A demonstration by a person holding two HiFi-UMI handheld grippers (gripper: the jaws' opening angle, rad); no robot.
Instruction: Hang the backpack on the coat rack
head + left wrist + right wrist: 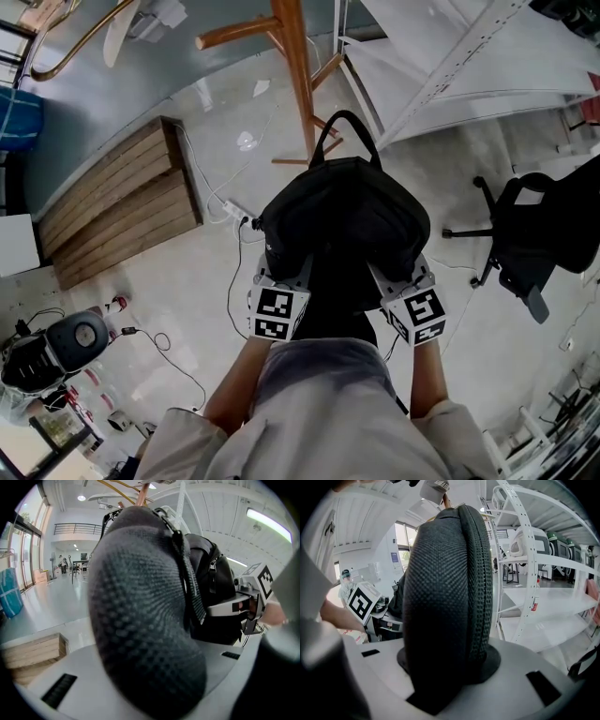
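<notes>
A black backpack point(342, 220) hangs in front of me, held up by both grippers, its top handle loop point(349, 124) pointing toward the wooden coat rack point(296, 75). My left gripper point(289, 267) is shut on the bag's left padded shoulder strap point(140, 620), which fills the left gripper view. My right gripper point(394, 274) is shut on the right padded strap point(445, 602). Each gripper view shows the other gripper's marker cube beside the bag: the right one point(258, 581), the left one point(361, 603). The fingertips are buried in the fabric.
A wooden plank platform point(122, 206) lies on the floor at left, with cables and a power strip point(234, 212) beside it. White shelving point(469, 66) stands right of the rack. A black office chair point(534, 234) is at right, and equipment point(56, 347) at lower left.
</notes>
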